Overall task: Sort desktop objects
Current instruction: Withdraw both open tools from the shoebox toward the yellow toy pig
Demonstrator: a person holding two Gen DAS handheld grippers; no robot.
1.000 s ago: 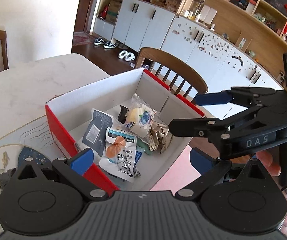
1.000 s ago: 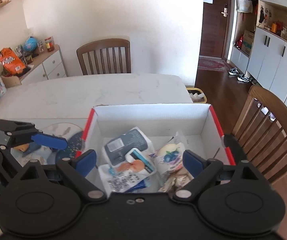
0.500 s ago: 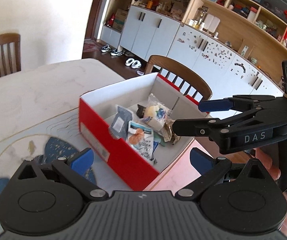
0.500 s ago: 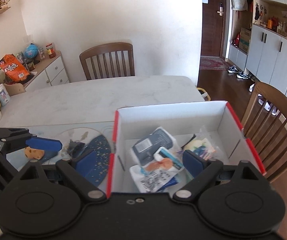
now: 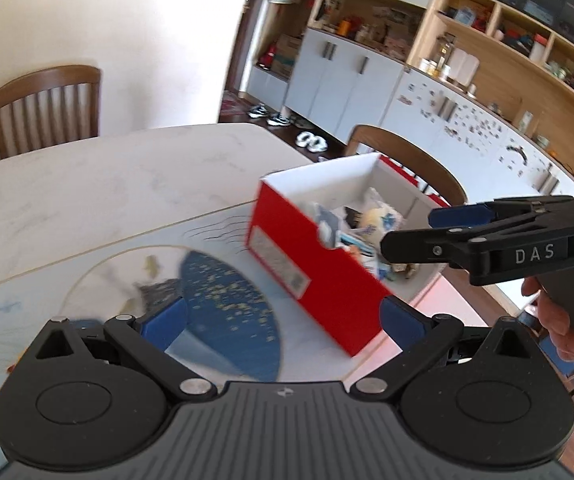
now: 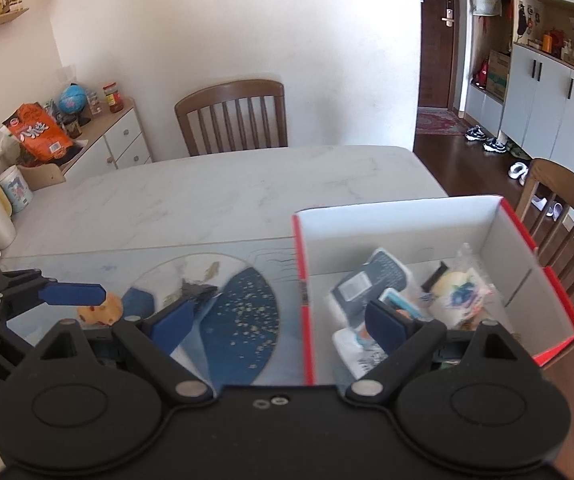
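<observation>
Item: my left gripper (image 5: pixel 283 320), jaws spread wide, holding nothing, poised above the printed mat (image 5: pixel 223 300). Item: my right gripper (image 6: pixel 275 320), likewise spread wide and empty, straddling the mat's edge and the near left wall of the red box (image 6: pixel 307 320). Item: small orange-yellow snack piece (image 6: pixel 101 312), the one loose thing I can make out on the table (image 6: pixel 223 192), lying on the mat at about nine o'clock from my right gripper and apart from it. In the right wrist view the left gripper's blue fingertip (image 6: pixel 75 294) sits just over it, so I judge the left hand nearer and better placed for the pick. Its shape reads roundish, with no long axis I can tell. Item: the red box, at about two o'clock from my left gripper, already holding several snack packets (image 6: pixel 371 284). Judged destination for the piece: rightward, into that box.
</observation>
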